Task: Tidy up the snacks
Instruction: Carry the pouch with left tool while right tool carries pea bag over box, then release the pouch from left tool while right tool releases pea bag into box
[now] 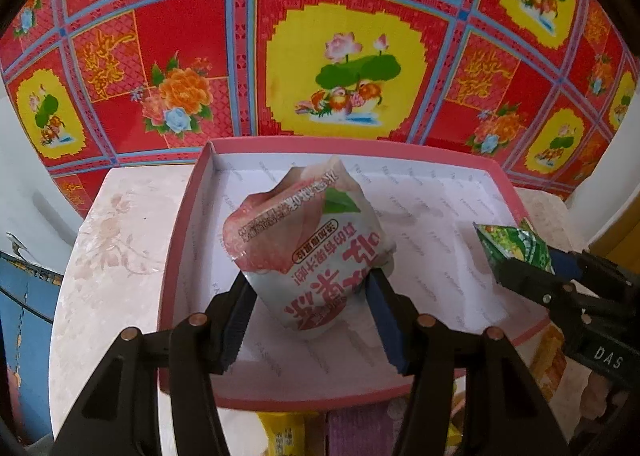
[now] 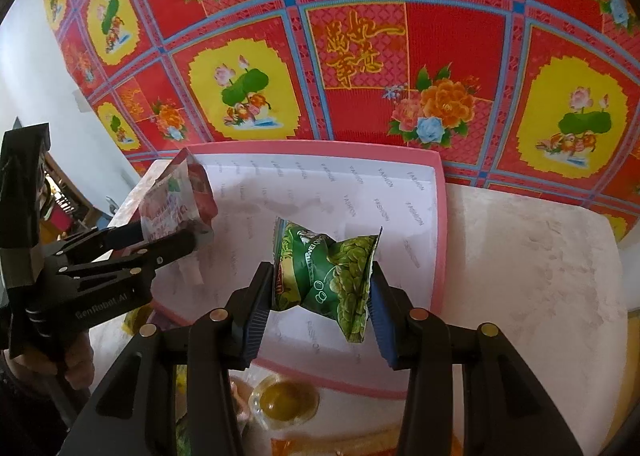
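A pink-rimmed shallow box (image 1: 192,191) with a white lining stands on a pale marbled table; in the right wrist view its rim (image 2: 440,215) shows too. My left gripper (image 1: 310,288) is shut on a pink and white peach snack pouch (image 1: 304,232) and holds it above the box's inside. My right gripper (image 2: 322,288) is shut on a crumpled green snack packet (image 2: 328,268), also above the box. The green packet shows at the right of the left wrist view (image 1: 516,248). The pink pouch shows at the left of the right wrist view (image 2: 176,199).
A red, yellow and blue flowered cloth (image 1: 344,55) hangs behind the table. Yellow and purple snack packs (image 1: 288,432) lie in front of the box. A clear cup with yellow jelly (image 2: 284,400) lies near the box's front edge. Bare tabletop (image 2: 532,264) lies right of the box.
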`<state>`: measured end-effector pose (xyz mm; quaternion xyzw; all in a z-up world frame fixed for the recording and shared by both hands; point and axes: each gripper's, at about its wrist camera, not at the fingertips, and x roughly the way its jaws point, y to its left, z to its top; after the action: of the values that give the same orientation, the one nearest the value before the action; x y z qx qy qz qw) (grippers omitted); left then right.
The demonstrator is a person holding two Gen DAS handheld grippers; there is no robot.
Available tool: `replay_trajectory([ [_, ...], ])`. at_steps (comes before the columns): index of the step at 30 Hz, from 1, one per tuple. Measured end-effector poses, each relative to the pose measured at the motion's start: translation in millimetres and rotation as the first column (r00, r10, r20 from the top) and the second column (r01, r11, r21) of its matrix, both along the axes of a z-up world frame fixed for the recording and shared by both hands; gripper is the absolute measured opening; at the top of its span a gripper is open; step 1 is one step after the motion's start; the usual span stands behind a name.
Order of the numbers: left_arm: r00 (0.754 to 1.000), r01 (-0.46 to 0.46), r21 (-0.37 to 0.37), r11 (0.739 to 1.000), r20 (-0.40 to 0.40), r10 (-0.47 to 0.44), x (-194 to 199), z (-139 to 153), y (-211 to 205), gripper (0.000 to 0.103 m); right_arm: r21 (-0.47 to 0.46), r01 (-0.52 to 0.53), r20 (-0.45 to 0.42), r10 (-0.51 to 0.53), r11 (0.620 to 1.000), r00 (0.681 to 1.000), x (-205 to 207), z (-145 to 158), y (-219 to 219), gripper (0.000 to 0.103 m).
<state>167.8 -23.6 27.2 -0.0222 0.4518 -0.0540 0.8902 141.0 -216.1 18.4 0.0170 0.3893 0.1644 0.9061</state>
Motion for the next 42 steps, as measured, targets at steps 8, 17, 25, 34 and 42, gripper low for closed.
replay_trajectory([
  [8,1.0,0.006,0.02,1.0,0.001,-0.006,5.1,-0.6,-5.7,0.06,0.003,0.011,-0.015,-0.01,1.0,1.0,10.0,-7.1,0.0,0.047],
  [17,1.0,-0.003,0.047,0.999,-0.004,0.003,3.3,1.7,-9.3,0.061,-0.008,0.028,-0.022,-0.029,1.0,0.999,13.5,-9.9,-0.6,0.053],
  [25,1.0,-0.012,0.04,0.999,0.008,0.012,-5.6,12.1,-3.8,0.062,-0.013,0.022,0.027,-0.021,1.0,0.999,5.7,0.8,-0.8,0.058],
  [34,1.0,-0.022,0.04,0.999,0.015,0.022,-15.9,22.5,-2.3,0.062,0.0,0.021,0.047,-0.021,1.0,0.999,-7.2,8.9,-0.4,0.059],
  [42,0.999,-0.041,0.034,0.999,0.022,0.041,-27.8,30.1,0.7,0.062,0.002,0.02,0.056,-0.02,1.0,0.998,-18.7,16.9,-1.1,0.059],
])
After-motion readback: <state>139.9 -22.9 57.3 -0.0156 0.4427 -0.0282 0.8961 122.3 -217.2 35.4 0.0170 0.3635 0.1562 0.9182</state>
